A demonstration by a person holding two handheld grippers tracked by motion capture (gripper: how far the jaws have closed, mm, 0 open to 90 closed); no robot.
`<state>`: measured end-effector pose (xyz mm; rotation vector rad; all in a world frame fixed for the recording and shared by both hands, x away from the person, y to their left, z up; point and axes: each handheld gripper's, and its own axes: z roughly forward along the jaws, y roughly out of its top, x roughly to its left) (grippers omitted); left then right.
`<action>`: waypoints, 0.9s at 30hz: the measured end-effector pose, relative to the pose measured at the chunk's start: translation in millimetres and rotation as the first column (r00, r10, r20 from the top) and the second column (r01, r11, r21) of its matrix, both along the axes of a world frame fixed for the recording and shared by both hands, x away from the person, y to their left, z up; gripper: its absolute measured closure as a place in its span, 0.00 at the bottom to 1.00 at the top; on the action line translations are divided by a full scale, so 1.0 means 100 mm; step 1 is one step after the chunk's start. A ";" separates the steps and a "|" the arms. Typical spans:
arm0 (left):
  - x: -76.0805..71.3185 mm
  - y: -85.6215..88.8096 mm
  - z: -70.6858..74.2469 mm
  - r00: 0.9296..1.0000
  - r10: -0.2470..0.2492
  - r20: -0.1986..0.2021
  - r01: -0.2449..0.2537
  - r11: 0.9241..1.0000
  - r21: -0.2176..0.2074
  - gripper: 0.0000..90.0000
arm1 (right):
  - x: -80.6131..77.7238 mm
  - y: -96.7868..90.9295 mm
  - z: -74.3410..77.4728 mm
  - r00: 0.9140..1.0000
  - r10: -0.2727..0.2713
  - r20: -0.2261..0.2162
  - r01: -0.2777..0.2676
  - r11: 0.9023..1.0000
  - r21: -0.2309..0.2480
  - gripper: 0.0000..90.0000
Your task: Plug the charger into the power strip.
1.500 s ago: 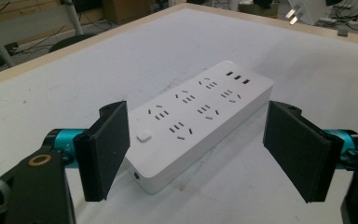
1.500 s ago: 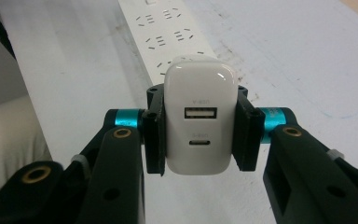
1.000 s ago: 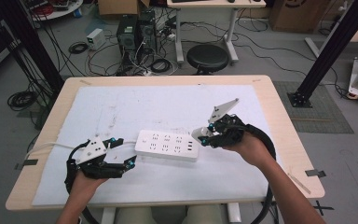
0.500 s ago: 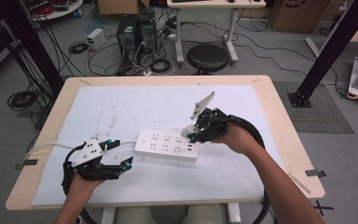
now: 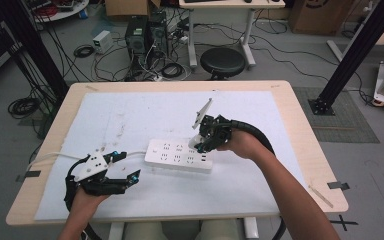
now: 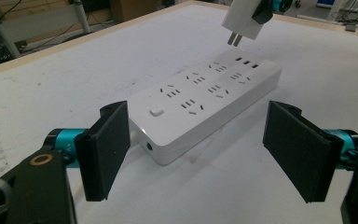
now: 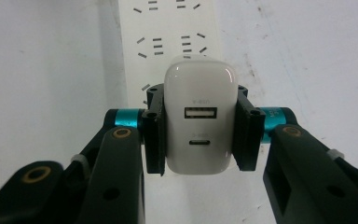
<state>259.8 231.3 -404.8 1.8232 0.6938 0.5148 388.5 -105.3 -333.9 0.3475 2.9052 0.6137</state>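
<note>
Right tongs [image 7: 198,135]: clamped on white charger [image 7: 199,122], shifted since a second ago from beyond the power strip [image 5: 180,155] to above its right end, prongs down; insertion judged imminent. Left tongs [image 6: 205,154]: open, empty, facing strip's switch end. Tabletop [image 5: 130,115]: white mat; room: cables, stool.

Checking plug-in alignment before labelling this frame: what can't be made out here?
- Charger prongs: right gripper view, hidden behind its own body; left gripper view cuts off its top.
- Target socket on the power strip: right gripper view, covered by the charger.
- Print above the charger's USB port: right gripper view, too small.
- Strip's cable run: high view, passes behind the left tool.
</note>
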 end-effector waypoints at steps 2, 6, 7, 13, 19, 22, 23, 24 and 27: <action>0.00 0.02 -0.01 1.000 -0.002 -0.003 0.002 1.000 0.001 0.26 | 0.02 0.03 -0.03 1.000 0.005 -0.009 -0.005 1.000 -0.017 0.71; -0.01 0.03 -0.02 1.000 -0.002 -0.003 0.002 1.000 -0.005 0.26 | 0.04 0.08 -0.08 1.000 0.012 -0.009 -0.013 0.999 -0.046 0.71; -0.01 0.03 -0.02 1.000 -0.003 -0.002 0.003 1.000 -0.002 0.26 | 0.05 0.09 -0.08 1.000 0.012 -0.017 -0.013 0.998 -0.054 0.70; -0.01 0.05 -0.02 1.000 -0.007 -0.001 0.007 1.000 -0.001 0.26 | 0.08 0.14 -0.10 1.000 0.016 -0.025 -0.018 0.997 -0.079 0.71; -0.02 0.05 -0.03 1.000 -0.007 -0.001 0.007 1.000 -0.002 0.26 | 0.12 0.18 -0.14 0.999 0.019 -0.029 -0.022 0.993 -0.119 0.71; -0.01 0.05 -0.04 1.000 -0.006 -0.002 0.006 1.000 -0.003 0.26 | 0.13 0.19 -0.15 0.999 0.023 -0.026 -0.026 0.992 -0.123 0.71; -0.01 0.05 -0.04 1.000 -0.008 -0.004 0.008 1.000 -0.006 0.26 | 0.13 0.19 -0.15 0.999 0.020 -0.028 -0.024 0.992 -0.125 0.71; -0.01 0.05 -0.04 1.000 -0.009 -0.003 0.009 1.000 -0.004 0.26 | 0.14 0.19 -0.16 0.999 0.017 -0.034 -0.022 0.992 -0.128 0.71; 0.00 0.04 -0.04 1.000 -0.012 -0.002 0.012 1.000 -0.002 0.26 | 0.14 0.20 -0.17 0.999 0.019 -0.033 -0.023 0.991 -0.130 0.71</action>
